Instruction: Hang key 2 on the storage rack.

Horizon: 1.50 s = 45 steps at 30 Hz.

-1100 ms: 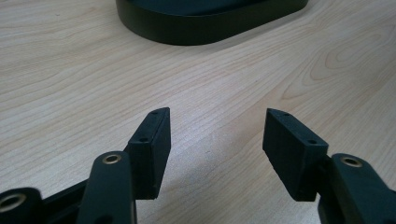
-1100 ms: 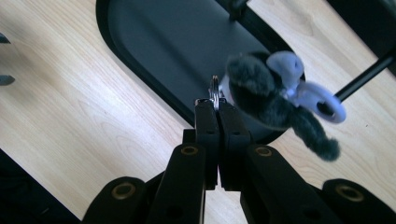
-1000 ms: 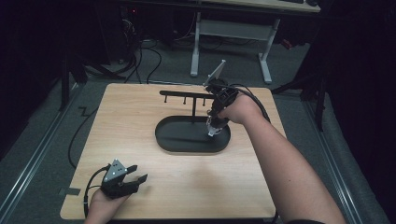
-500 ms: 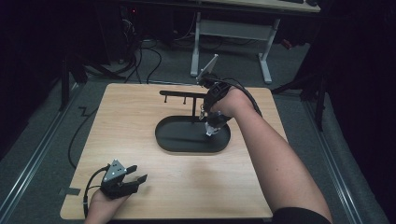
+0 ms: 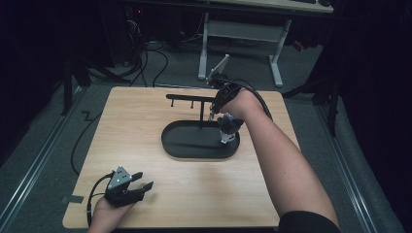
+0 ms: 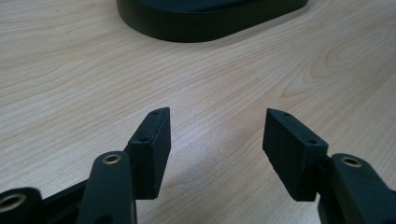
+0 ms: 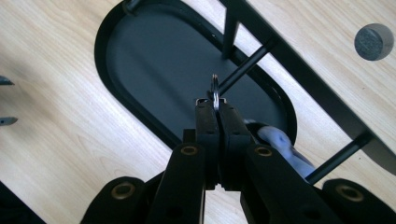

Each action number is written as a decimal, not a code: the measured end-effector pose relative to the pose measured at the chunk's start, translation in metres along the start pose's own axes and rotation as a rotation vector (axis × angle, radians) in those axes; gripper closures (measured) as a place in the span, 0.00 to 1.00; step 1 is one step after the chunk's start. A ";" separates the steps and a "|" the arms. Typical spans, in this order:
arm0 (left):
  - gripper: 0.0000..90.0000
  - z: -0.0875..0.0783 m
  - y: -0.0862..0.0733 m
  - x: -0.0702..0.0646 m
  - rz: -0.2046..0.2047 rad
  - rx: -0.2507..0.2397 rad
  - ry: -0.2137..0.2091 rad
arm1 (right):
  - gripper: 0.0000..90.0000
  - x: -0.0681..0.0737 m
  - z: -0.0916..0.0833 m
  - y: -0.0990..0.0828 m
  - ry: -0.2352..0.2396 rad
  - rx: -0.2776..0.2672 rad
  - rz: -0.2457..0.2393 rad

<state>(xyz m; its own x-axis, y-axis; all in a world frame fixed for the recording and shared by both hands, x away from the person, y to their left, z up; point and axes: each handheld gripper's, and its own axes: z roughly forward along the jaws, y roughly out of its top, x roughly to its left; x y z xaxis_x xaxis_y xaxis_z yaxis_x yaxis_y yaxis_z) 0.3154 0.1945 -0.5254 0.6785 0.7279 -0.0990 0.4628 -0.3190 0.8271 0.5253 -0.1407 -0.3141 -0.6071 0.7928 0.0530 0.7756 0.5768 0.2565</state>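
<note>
A black oval tray point(image 5: 184, 145) carries a stand with a horizontal bar point(image 5: 189, 97) and short pegs. My right gripper point(image 5: 214, 111) hangs over the tray's right end, just under the bar, shut on a thin metal ring point(image 7: 214, 89). A small grey fuzzy charm point(image 5: 228, 128) dangles from the ring, down over the tray. In the right gripper view the ring sits close to the tip of one peg point(image 7: 243, 70), and the charm point(image 7: 280, 140) shows behind the jaws. My left gripper point(image 5: 141, 183) rests near the front left corner, open and holding nothing point(image 6: 217, 123).
The tray's near rim point(image 6: 210, 28) lies ahead of the left gripper. The wooden table point(image 5: 145, 126) is surrounded by dark floor, cables and a white desk frame point(image 5: 243, 34) behind. A cable trails off the table's left edge.
My right hand has shifted slightly back toward the bar with the ring and charm. The left gripper has stayed where it was.
</note>
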 end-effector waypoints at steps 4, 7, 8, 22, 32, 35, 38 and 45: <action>0.47 0.000 0.000 0.000 0.002 0.003 -0.001 | 0.99 -0.004 -0.001 0.001 -0.004 -0.017 0.006; 0.47 0.000 0.000 0.000 0.004 0.004 -0.002 | 0.99 -0.006 0.000 0.002 -0.012 -0.031 0.021; 0.47 0.000 0.000 0.000 0.005 0.005 -0.001 | 0.99 -0.006 0.000 0.002 -0.018 -0.033 0.025; 0.47 0.001 -0.001 0.000 0.012 0.011 -0.001 | 0.89 -0.006 -0.001 -0.006 -0.062 -0.085 0.045; 0.47 0.003 0.000 -0.002 0.024 0.018 -0.002 | 0.74 0.011 0.004 -0.046 -0.039 -0.131 0.024; 0.47 0.004 0.000 -0.004 0.028 0.018 -0.002 | 0.70 0.015 0.009 -0.061 -0.037 -0.156 0.019; 0.47 0.006 0.000 -0.006 0.043 0.023 -0.011 | 0.67 0.019 0.014 -0.078 -0.032 -0.197 0.003; 0.47 0.006 0.000 -0.010 0.056 0.021 -0.023 | 0.65 0.021 0.029 -0.112 -0.032 -0.261 0.029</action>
<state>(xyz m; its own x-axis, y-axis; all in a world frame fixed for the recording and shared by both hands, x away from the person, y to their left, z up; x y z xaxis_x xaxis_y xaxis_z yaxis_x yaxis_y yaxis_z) 0.3120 0.1839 -0.5279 0.7165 0.6946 -0.0652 0.4353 -0.3721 0.8198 0.4305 -0.1827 -0.3696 -0.5767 0.8162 0.0344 0.7191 0.4872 0.4955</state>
